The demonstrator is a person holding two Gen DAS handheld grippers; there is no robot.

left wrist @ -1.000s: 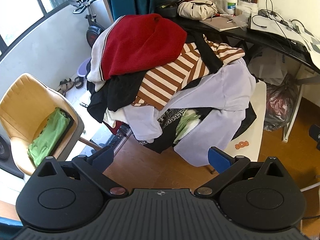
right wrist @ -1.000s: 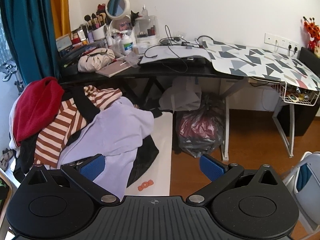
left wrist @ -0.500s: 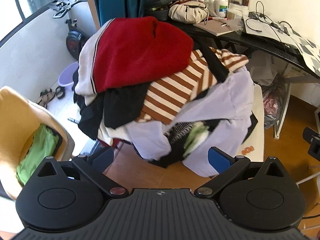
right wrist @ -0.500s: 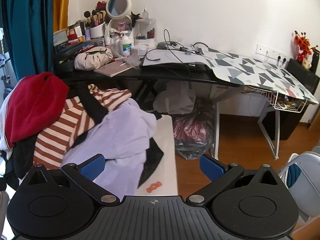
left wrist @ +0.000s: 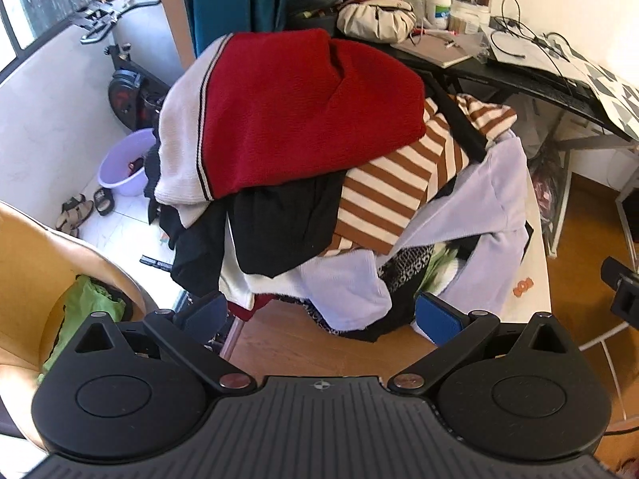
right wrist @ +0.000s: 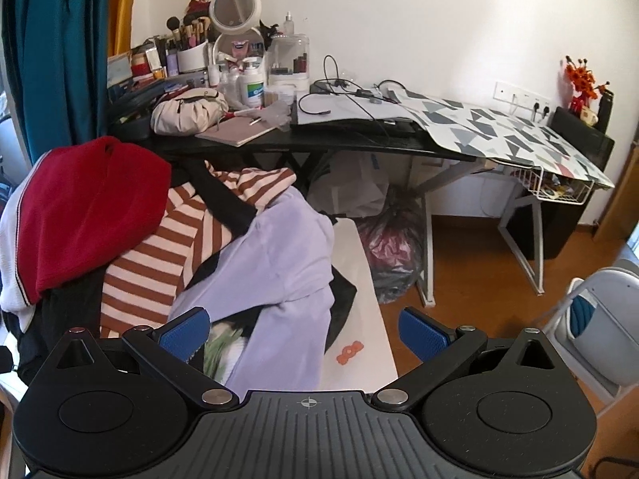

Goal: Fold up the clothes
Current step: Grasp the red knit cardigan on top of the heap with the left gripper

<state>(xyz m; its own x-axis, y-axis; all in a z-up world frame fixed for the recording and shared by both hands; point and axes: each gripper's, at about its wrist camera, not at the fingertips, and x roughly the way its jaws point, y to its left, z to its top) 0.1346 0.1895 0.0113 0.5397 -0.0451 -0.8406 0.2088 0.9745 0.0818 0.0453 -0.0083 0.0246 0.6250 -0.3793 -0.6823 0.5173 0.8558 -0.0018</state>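
Note:
A tall heap of clothes covers a small white table (right wrist: 359, 279). On top lies a red knit garment (left wrist: 303, 107) with a white striped edge; under it are a brown-and-white striped top (left wrist: 391, 195), black pieces (left wrist: 279, 231) and a lilac garment (left wrist: 479, 207). My left gripper (left wrist: 319, 315) is open just short of the heap's near lower edge, nothing between its blue pads. My right gripper (right wrist: 305, 333) is open too, over the lilac garment (right wrist: 275, 263) and the table's near end, holding nothing.
A yellow chair (left wrist: 36, 263) with a green cloth (left wrist: 80, 319) stands at the left. Behind the heap is a cluttered black desk (right wrist: 319, 139) with a bag, bottles and cables. A dark bin bag (right wrist: 391, 247) sits under it. A white folding chair (right wrist: 599, 319) stands right; an orange item (right wrist: 349, 352) lies on the table.
Both grippers have come closer to the heap, which now fills more of each view. The yellow chair has slid toward the left edge. Both grippers stay open.

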